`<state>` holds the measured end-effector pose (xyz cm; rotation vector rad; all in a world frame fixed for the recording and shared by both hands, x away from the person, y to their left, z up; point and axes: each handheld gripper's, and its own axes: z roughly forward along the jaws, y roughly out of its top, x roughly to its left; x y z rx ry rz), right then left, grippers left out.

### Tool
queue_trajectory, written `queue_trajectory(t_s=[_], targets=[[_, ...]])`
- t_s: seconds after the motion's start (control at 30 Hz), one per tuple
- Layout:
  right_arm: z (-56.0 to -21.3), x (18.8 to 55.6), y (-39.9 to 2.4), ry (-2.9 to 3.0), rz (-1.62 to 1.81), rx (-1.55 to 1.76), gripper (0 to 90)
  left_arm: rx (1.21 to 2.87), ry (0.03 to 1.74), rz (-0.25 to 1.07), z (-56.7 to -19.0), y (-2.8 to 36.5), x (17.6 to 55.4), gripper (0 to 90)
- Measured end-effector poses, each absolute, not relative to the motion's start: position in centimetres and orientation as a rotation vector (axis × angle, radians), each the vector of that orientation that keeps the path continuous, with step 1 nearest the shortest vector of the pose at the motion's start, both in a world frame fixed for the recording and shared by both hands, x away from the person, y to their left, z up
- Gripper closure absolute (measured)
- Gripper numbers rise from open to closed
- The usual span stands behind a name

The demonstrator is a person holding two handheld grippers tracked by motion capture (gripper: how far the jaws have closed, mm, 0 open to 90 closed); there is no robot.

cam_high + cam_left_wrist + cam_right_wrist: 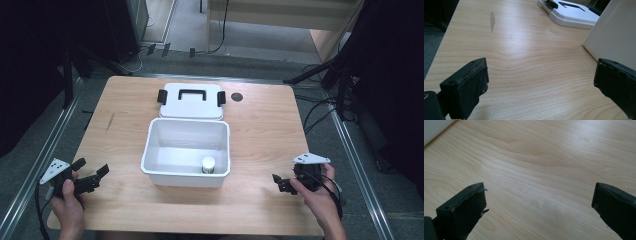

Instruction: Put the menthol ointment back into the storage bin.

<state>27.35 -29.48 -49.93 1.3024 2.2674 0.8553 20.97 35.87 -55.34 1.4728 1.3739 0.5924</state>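
Presently we list, on the wooden tabletop (260, 125), the following items.

One white box (186, 151), open-topped, set at the middle of the tabletop, between the two claws. Inside it, against the near wall and right of centre, stands one small white container (208, 164) with a pale top; we cannot tell what it is beyond that.

One white lid (191, 100), lying flat just behind the box, its near edge touching or almost touching the box's far rim. It carries a black handle on top and a black clasp at each end.

One left claw (91, 173), held in the left hand (67, 202) near the front left corner of the tabletop, well apart from the box. We see its jaws spread wide with nothing between them; in the left gripper view the box wall (614, 35) rises at the right and the lid (571, 13) lies farther off.

One right claw (281, 183), held in the right hand (320, 197) at the front right, also apart from the box. In the right gripper view its jaws stand wide apart over bare wood, holding nothing.

One small dark round hole (236, 97) in the tabletop, right of the lid.
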Motion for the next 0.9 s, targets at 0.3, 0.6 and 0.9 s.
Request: queue_trajectory(t_s=[0.3, 0.6, 0.9], targets=[[-52.7, 25.0, -33.4, 2.113, 0.974, 1.382, 0.0, 1.475, 1.371, 0.595, -55.3, 35.8, 21.0, 0.1], [-54.1, 23.3, -35.3, 1.986, 1.103, 1.426, 0.0, 1.473, 1.371, 0.597, -55.3, 35.8, 20.9, 0.1], [-54.7, 22.5, -36.5, 1.884, 1.206, 1.476, 0.0, 1.466, 1.383, 0.605, -55.3, 35.9, 20.9, 0.1]])
